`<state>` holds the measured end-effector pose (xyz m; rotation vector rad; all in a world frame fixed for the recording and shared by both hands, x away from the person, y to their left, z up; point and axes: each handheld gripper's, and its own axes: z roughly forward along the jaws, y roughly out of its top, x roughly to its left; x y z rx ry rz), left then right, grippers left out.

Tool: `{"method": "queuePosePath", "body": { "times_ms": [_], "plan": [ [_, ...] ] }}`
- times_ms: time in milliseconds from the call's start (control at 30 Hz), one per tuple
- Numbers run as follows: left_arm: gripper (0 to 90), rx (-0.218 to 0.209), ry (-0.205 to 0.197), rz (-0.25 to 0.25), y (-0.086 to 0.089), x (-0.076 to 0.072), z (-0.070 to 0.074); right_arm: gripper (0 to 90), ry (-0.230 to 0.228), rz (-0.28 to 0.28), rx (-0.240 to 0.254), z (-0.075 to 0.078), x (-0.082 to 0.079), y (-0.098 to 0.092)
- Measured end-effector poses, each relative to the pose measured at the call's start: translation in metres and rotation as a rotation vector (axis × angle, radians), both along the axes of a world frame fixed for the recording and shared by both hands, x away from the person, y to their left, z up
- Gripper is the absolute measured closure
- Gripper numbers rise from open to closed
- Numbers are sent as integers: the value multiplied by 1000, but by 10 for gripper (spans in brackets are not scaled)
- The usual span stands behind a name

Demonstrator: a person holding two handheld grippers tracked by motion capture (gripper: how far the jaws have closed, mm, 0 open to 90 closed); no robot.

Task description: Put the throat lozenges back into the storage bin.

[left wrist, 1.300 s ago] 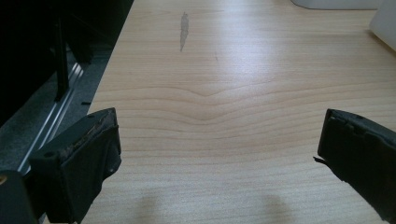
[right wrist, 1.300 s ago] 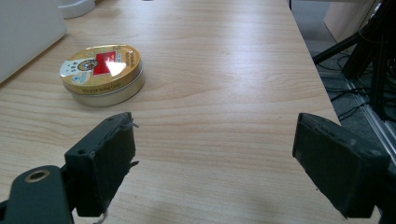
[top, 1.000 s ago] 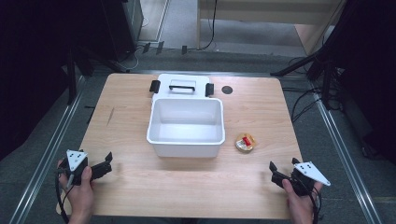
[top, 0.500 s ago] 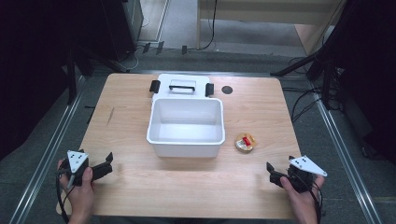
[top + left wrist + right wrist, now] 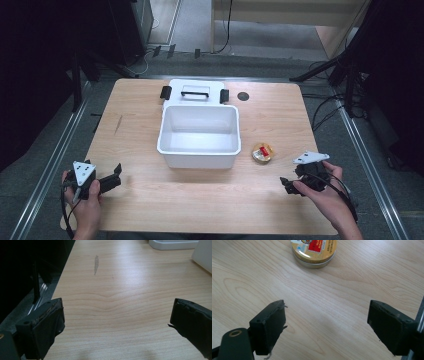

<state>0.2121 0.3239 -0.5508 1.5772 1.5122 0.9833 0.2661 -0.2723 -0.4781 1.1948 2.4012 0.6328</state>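
I am taking the white bin as my landmark; it is sitting open and upright near the middle of the wooden table. Its white lid, with a black handle and two black latches, is lying flat just beyond the bin's far edge and touching it. A small dark round spot is showing on the table to the right of the lid.

To the right of the bin, just off its near right corner, a small round gold tin with a red label is resting on the wood, apart from the bin. I am holding the right gripper near the tin, on its near right side, not touching it. In the right gripper view its jaws are standing wide apart over bare wood, with the tin lying beyond them, nothing between them.

I am holding the left gripper well off to the near left of the bin, low over the table. In the left gripper view its jaws are gaping too, empty, with the bin's wall showing at the far right.
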Motion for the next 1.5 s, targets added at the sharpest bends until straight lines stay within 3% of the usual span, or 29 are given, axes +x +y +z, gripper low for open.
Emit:
{"method": "queuePosePath", "body": {
  "times_ms": [367, 600, 733, 900, 1167, 1500],
  "plan": [
    [0, 48, -1, -9, -5, -1, 0, 151, 213, 37, -113, 1, 34, 11],
    [0, 75, -6, -14, -8, -1, -1, 130, 298, 45, -151, 8, 49, 19],
    [0, 65, -8, -11, -7, -1, -1, 130, 317, 51, -206, 11, 58, 28],
    [0, 59, -6, -10, -6, -1, 0, 133, 331, 65, -240, 14, 67, 42],
    [0, 48, -7, -12, -5, -1, 0, 133, 360, 55, -231, 16, 87, 60],
    [0, 26, -2, -10, -3, -1, 0, 125, 410, 27, -219, 3, 110, 76]
  ]
}}
